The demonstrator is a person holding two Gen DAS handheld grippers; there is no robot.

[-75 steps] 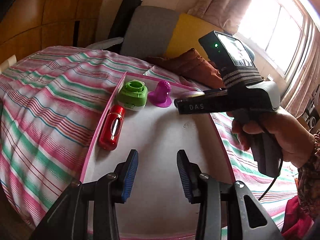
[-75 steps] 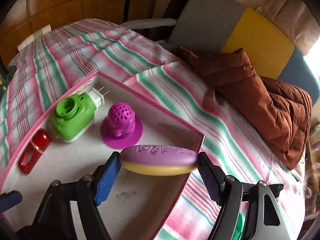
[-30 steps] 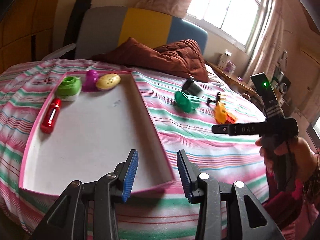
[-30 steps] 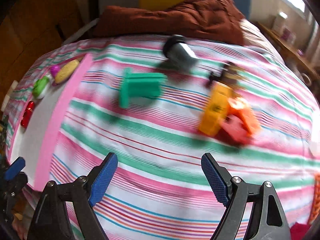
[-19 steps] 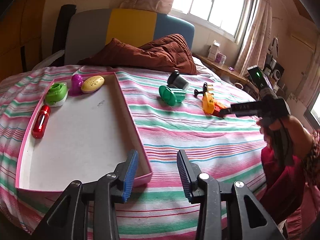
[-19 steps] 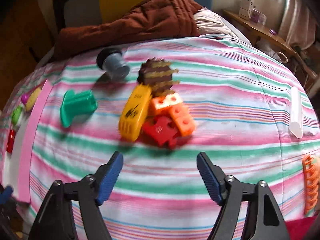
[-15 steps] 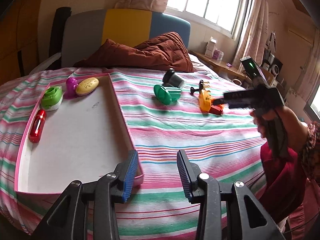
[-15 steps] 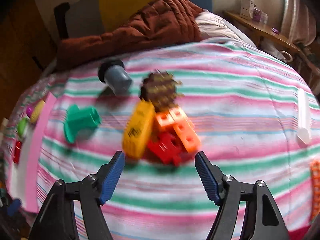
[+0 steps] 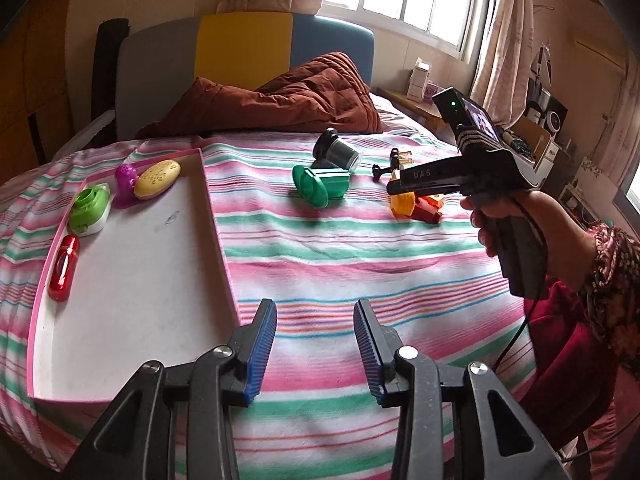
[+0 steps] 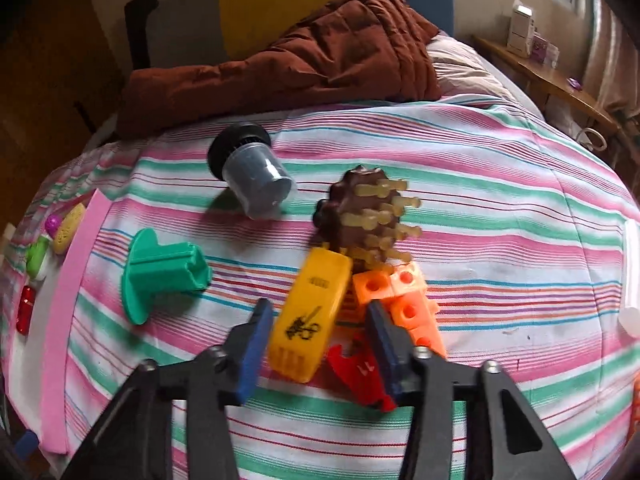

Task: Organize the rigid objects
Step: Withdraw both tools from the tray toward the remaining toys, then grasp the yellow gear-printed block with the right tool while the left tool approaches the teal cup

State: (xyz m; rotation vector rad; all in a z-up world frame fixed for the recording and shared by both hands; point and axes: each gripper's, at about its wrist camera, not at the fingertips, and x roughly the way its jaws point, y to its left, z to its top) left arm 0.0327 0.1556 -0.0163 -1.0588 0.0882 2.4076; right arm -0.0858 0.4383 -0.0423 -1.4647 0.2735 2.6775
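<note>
My right gripper (image 10: 319, 307) hangs over a small pile on the striped bed, its jaws closing. A yellow block (image 10: 312, 312) lies between them. The left pad is at its edge; the right pad stands apart, beside orange bricks (image 10: 404, 292) and a red piece (image 10: 356, 372). A brown spiky brush (image 10: 360, 216), a grey cup (image 10: 256, 184) and a green spool (image 10: 160, 276) lie beyond. My left gripper (image 9: 316, 344) is open and empty near the corner of the pink tray (image 9: 216, 216). The tray holds a red item (image 9: 64, 264), a green one (image 9: 90, 210), a purple one (image 9: 126, 180) and a yellow soap (image 9: 157, 178).
A brown quilt (image 9: 280, 100) is heaped against the headboard (image 9: 244, 48). A white tube (image 10: 630, 272) lies at the bed's right side. A person's hand (image 9: 532, 232) and patterned sleeve hold the right gripper. A bedside shelf (image 10: 560, 76) stands by the window.
The right gripper let the soap go in the tray, swung right over the bed, came down over the pile and narrowed its jaws around the yellow block. The left gripper drew back from the tray.
</note>
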